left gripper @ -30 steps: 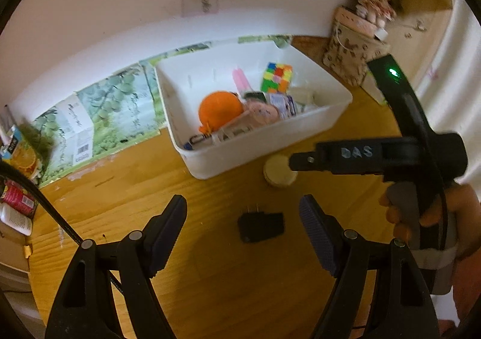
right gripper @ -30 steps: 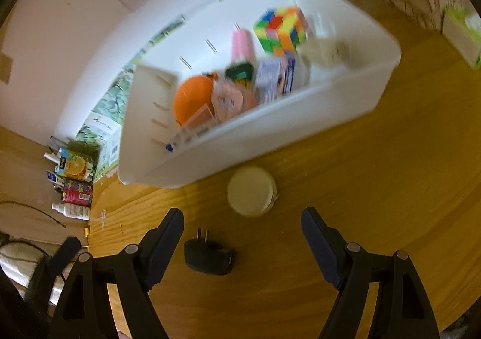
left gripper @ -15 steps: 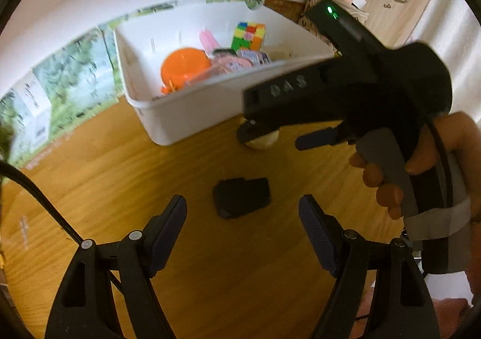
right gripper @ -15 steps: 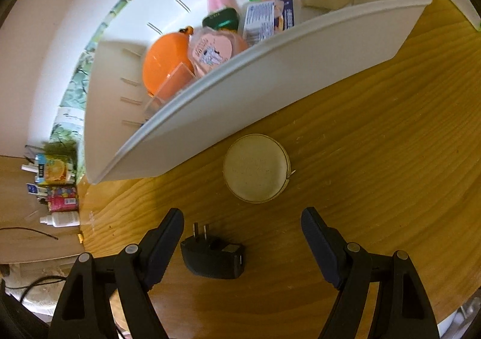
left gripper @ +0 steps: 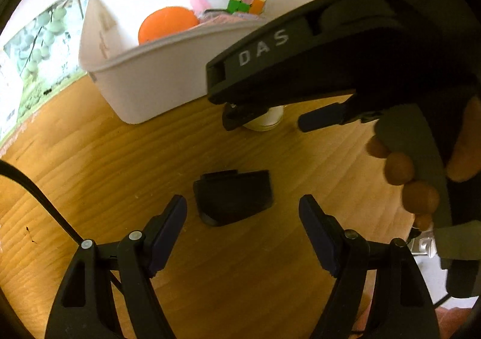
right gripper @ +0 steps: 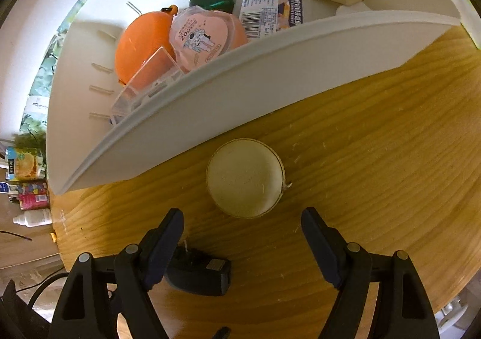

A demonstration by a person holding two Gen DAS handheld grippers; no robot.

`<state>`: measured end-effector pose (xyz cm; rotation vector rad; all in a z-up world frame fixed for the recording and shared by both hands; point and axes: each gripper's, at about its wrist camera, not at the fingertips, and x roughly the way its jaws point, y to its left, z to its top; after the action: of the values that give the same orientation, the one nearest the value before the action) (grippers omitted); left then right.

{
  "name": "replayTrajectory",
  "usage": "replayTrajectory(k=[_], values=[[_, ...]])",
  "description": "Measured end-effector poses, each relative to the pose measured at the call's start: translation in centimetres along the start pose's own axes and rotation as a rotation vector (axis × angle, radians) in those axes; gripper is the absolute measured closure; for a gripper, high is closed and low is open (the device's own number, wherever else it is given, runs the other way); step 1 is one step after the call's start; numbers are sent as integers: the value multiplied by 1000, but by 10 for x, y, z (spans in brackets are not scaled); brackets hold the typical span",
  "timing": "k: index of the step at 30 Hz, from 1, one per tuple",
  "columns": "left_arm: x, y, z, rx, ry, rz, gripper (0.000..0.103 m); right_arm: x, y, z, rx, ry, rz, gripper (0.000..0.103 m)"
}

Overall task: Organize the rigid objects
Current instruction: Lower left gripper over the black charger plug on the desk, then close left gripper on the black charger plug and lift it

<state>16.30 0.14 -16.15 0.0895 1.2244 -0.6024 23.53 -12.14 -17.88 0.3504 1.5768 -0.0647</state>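
Just ahead of the spread left hand-held gripper (left gripper: 243,220) lies one black charger (left gripper: 233,196) on the desk (left gripper: 90,164), long axis across the jaws. One round cream case (right gripper: 245,178) sits beyond the right hand-held gripper (right gripper: 243,233), also spread and empty, touching or just beside the one white bin (right gripper: 270,83) of sorted things.
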Motion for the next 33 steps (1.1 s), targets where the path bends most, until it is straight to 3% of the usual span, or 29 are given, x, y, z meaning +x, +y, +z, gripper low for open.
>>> replayTrajectory(k=[10,18,23,33], values=[[12,11,-1,-50,10,7,23,10,27,8,-64,2,-74,26],[11,8,-3,-28,-2,16,24,12,42,13,-93,-4,-91,26],[9,3,-6,-25,-14,-7,34,10,34,12,-104,-11,-91,33],[13,6,-6,-37,-10,-10,34,0,4,14,-97,-17,-41,51]])
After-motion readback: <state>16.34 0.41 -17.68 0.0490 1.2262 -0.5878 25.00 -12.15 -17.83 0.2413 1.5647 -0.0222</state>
